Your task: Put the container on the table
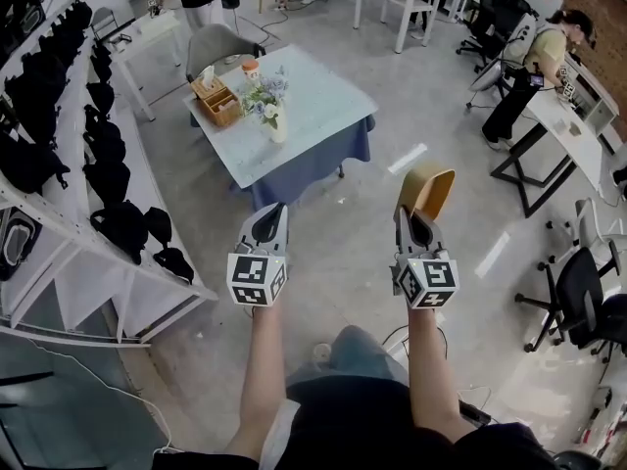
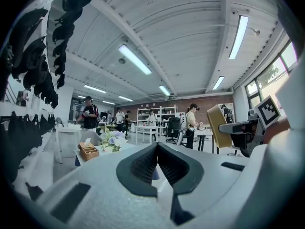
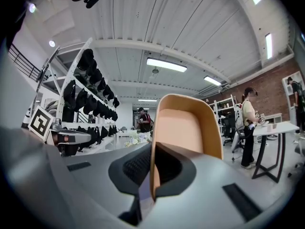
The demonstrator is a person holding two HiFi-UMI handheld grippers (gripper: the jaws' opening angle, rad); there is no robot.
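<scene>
The container [image 1: 428, 188] is a tan wooden tray with rounded corners, held upright above the floor. My right gripper [image 1: 411, 213] is shut on its lower edge. In the right gripper view the container [image 3: 183, 128] stands up between the jaws of the right gripper [image 3: 152, 149], with one wall clamped. My left gripper [image 1: 273, 211] is level with it to the left, shut with nothing in it. In the left gripper view the pads of the left gripper [image 2: 157, 147] meet. The table [image 1: 313, 96], glass-topped with a blue cloth, stands ahead and well beyond both grippers.
On the table's left part stand a flower vase [image 1: 271, 106], a wooden tissue box [image 1: 217, 101] and a cup [image 1: 251, 69]. A grey chair [image 1: 217, 42] stands behind it. A white rack of black bags [image 1: 98, 164] runs along the left. Office chairs [image 1: 578, 292] and a desk with a person [image 1: 529, 76] are on the right.
</scene>
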